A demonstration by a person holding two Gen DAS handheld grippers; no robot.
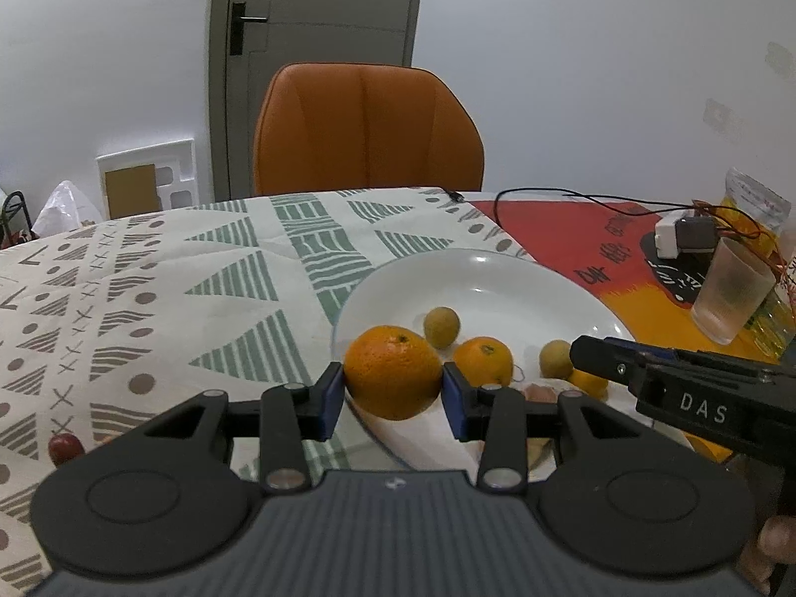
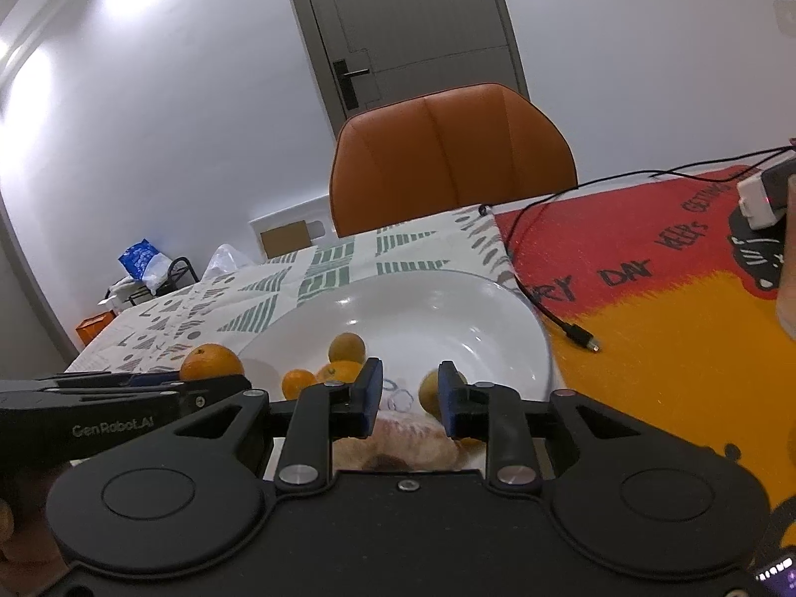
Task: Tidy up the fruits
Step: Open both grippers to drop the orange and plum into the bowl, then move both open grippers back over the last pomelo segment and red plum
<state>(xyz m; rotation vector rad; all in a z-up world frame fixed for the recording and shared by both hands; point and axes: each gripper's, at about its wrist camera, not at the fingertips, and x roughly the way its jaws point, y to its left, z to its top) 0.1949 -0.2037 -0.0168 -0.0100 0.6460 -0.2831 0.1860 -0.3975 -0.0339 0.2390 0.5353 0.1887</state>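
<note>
My left gripper (image 1: 393, 395) is shut on a large orange (image 1: 392, 368), its blue pads pressing both sides, just over the near left rim of the white plate (image 1: 497, 273). On the plate lie a smaller orange (image 1: 482, 359), two small yellow-green fruits (image 1: 441, 326) and a yellow fruit half hidden behind my right gripper (image 1: 579, 350). In the right wrist view my right gripper (image 2: 409, 394) hangs low over the plate (image 2: 472, 308), jaws slightly apart with nothing pressed between them. A small yellow fruit (image 2: 427, 390) sits just beyond its right pad. The left gripper (image 2: 219, 383) with its orange (image 2: 211, 359) shows at the left.
An orange chair (image 1: 368, 129) stands behind the table. On the red and yellow mat lie a black cable (image 2: 547, 308) and a white-grey charger (image 1: 681, 236), beside a frosted cup (image 1: 731, 293). A small red fruit (image 1: 63, 447) lies on the patterned cloth at the left.
</note>
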